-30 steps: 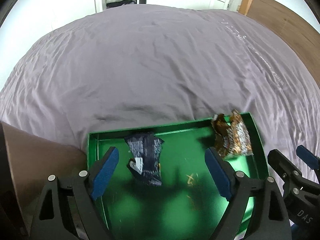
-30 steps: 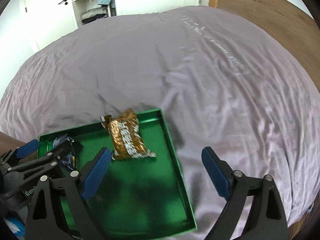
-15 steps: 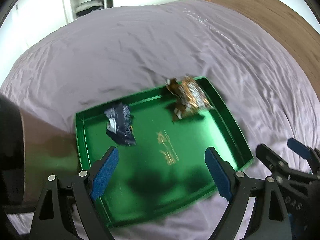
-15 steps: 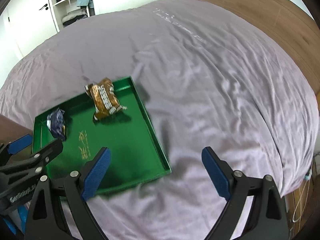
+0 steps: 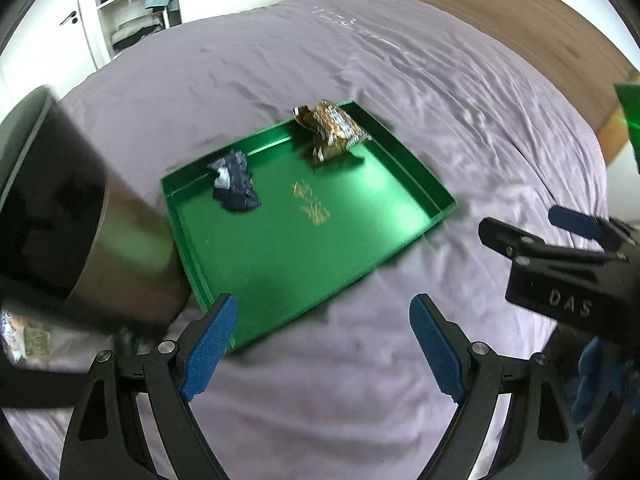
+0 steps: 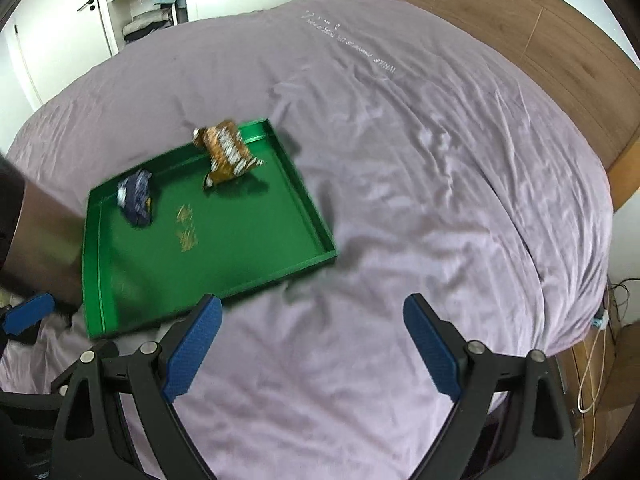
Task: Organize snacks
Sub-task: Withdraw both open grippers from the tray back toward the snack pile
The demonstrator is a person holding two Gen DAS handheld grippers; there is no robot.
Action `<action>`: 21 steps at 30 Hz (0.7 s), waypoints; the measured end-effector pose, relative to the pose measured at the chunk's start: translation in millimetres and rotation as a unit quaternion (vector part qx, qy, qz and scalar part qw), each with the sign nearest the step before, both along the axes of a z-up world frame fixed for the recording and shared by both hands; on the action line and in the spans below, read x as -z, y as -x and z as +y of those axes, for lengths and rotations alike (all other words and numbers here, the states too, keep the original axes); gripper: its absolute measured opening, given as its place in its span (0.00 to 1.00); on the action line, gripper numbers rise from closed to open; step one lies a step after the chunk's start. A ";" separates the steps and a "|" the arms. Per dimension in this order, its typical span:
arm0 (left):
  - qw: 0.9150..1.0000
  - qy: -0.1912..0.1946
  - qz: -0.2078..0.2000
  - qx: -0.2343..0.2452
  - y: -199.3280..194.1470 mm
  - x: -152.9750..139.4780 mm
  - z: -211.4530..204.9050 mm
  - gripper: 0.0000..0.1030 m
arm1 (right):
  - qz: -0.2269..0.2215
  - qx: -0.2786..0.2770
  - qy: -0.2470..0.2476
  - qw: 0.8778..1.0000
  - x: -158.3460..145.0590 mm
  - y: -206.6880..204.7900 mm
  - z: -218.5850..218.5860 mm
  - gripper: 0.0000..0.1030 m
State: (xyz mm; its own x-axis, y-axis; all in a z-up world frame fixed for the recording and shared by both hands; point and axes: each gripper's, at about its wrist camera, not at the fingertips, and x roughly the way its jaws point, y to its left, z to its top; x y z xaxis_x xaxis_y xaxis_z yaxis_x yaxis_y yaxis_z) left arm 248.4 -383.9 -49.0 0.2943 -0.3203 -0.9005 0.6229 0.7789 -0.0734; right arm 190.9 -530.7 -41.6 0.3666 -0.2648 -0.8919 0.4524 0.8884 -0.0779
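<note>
Glossy green metal tray (image 5: pixel 404 236) on wrinkled matt lilac cloth bedsheet (image 5: pixel 280 68); crinkly foil wrappers (image 5: pixel 334 128).

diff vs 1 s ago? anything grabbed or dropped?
Both grippers pulled back from the green metal tray: the left gripper and right gripper now hover over the purple bedsheet. Nothing grabbed or dropped; jaws open throughout. The dark blue wrapper and brown wrapper stayed in the tray.

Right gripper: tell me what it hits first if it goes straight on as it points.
Probably the bare purple bedsheet. The right gripper stands open and empty, and the green tray lies off to its left.
</note>
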 end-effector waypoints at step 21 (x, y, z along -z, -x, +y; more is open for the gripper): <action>0.994 -0.102 -0.044 -0.010 17.6 -22.0 215.4 0.82 | 0.064 -0.139 -0.054 0.987 -10.8 41.7 167.7 1.00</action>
